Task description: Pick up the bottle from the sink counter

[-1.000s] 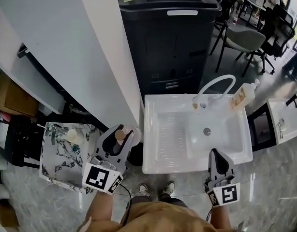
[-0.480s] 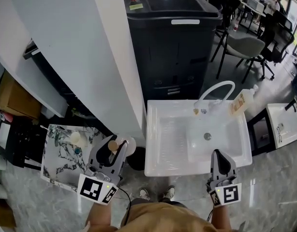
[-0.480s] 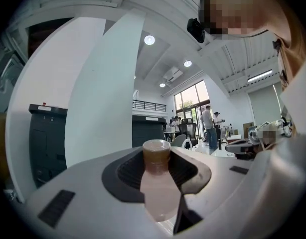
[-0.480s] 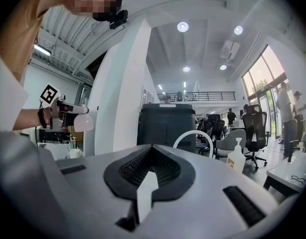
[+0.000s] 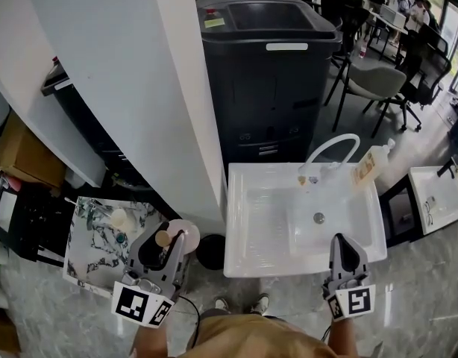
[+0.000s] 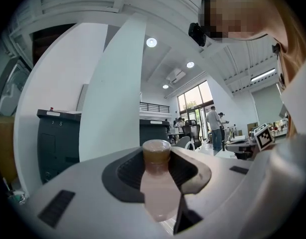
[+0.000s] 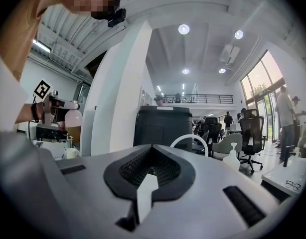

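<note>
While kept level left of the white sink [image 5: 260, 216], the left gripper [image 5: 166, 242] is seen clamped on a pale pink, tan-capped bottle [image 6: 156, 190]. The right gripper [image 5: 343, 243] is noted closed, empty, at the sink's near-right edge.

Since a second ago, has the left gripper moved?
Yes. The left gripper, shut on the bottle, has drawn left and toward the person, away from the sink's left edge.

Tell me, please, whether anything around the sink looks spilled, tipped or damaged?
Nothing stands out: the pump bottle stands upright at the back corner of the sink, and the left gripper holds the capped bottle upright.
</note>
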Tool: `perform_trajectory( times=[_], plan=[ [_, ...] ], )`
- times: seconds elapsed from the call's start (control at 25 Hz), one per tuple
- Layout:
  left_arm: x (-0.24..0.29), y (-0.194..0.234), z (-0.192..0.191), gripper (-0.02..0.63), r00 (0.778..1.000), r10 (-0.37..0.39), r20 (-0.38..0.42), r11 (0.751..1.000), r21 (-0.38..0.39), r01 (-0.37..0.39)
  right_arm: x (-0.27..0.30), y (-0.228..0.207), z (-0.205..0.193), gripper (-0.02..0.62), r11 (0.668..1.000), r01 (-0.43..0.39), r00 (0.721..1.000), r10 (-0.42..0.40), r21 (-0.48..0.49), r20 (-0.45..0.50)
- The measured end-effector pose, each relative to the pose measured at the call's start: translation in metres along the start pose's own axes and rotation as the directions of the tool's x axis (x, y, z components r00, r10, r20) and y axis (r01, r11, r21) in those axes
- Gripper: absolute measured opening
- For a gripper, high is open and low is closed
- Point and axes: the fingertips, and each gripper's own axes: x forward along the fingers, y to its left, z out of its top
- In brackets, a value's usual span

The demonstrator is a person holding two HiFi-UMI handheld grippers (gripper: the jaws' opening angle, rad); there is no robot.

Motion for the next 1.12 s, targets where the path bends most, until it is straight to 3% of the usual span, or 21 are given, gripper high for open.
perform_trajectory(
  times=[0.44,1.12],
  plan=[
    [-0.029,0.014,0.005,0.132,0.999,0.052,0.01,0.999,-0.002,-0.052,-0.009,-0.015,0.008,0.0,0.999,0.047,0.999,-0.047,-0.022,0.003],
    [-0.046,0.027,0.01,0.132,0.996,0.093,0.008,0.996,-0.008,-0.093,-0.004,-0.012,0.015,0.0,0.999,0.044,0.999,-0.044,-0.021,0.013]
  ],
)
